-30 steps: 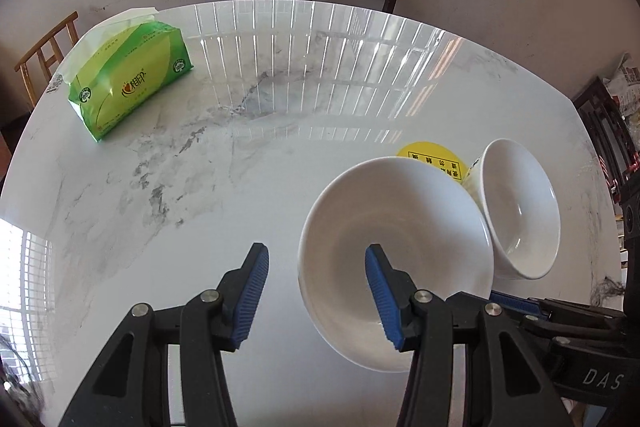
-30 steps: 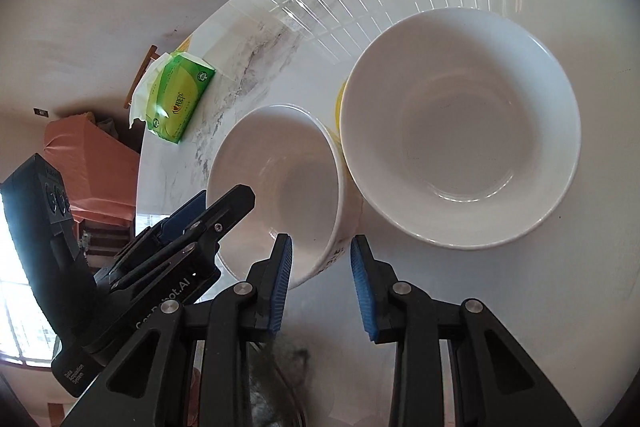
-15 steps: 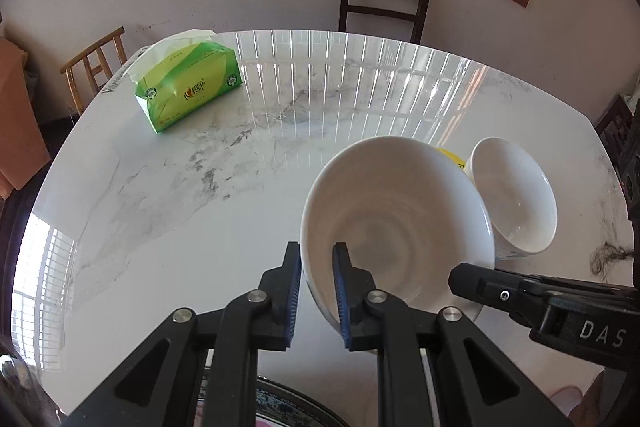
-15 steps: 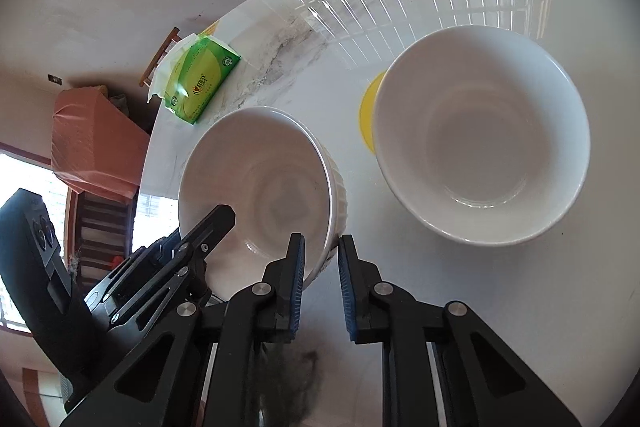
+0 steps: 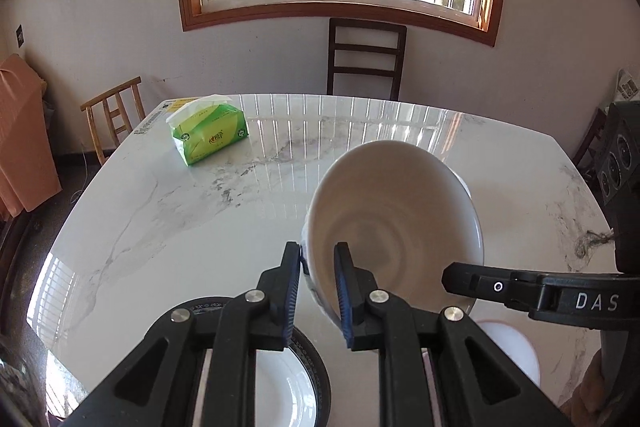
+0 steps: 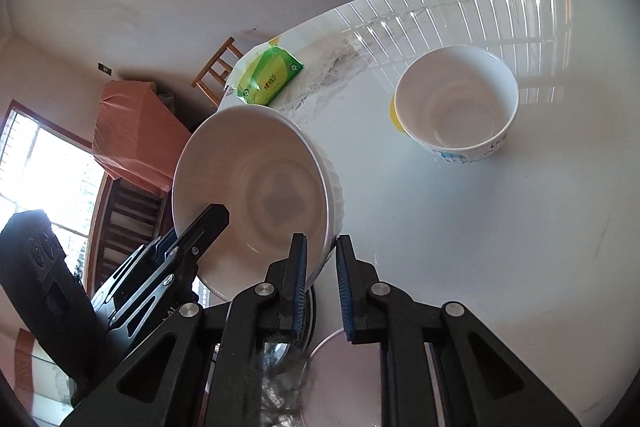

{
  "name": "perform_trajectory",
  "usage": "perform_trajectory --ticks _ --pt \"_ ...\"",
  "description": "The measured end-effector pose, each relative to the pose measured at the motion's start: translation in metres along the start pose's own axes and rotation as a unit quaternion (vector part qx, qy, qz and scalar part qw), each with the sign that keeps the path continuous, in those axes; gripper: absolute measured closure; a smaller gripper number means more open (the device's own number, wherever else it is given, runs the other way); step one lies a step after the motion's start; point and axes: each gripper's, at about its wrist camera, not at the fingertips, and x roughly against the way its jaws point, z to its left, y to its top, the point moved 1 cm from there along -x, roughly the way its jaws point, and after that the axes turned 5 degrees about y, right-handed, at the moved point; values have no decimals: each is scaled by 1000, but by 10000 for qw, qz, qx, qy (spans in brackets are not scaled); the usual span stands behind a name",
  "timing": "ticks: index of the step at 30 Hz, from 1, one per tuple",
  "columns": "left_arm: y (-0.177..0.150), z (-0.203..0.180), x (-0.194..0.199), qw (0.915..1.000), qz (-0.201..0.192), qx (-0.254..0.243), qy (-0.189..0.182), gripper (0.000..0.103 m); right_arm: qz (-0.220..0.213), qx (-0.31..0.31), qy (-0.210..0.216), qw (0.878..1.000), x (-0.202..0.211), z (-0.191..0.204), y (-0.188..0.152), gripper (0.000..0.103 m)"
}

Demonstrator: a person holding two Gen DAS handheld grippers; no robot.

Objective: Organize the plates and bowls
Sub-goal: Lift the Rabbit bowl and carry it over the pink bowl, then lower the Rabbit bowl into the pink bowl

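Observation:
A wide white bowl (image 5: 400, 219) with a ribbed outside hangs tilted above the marble table (image 5: 180, 227). My left gripper (image 5: 317, 255) is shut on its near rim, one pad inside and one outside. In the right wrist view the same bowl (image 6: 256, 187) has its opposite rim pinched in my right gripper (image 6: 321, 247), also shut. A finger of the right gripper (image 5: 480, 281) reaches the bowl's right edge. A deeper white bowl (image 6: 456, 107) stands on the table beyond, beside a yellow disc (image 6: 393, 111).
A plate with a dark patterned rim (image 5: 322, 377) and a small pale dish (image 5: 508, 347) lie below the grippers near the table's front edge. A green tissue pack (image 5: 210, 135) sits at the far left. A dark chair (image 5: 364, 59) and a wooden chair (image 5: 112, 115) stand behind the table.
Both grippers closed on the wide bowl's rim, the left from wide open. They then raised the bowl off the table and drew back, so the plate and dish below came into view.

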Motion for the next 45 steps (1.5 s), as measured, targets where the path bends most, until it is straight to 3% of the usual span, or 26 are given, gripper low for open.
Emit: perform_trajectory --ticks 12,31,45 --pt "-43 -42 78 9981 -515 -265 -228 85 -200 151 139 9996 48 -4 -62 88" --pt "-112 -81 116 9960 -101 -320 -828 84 -282 -54 177 9994 84 -38 -138 87" --pt "-122 -77 96 9942 516 -44 -947 83 -355 -18 169 9992 85 -45 -139 86"
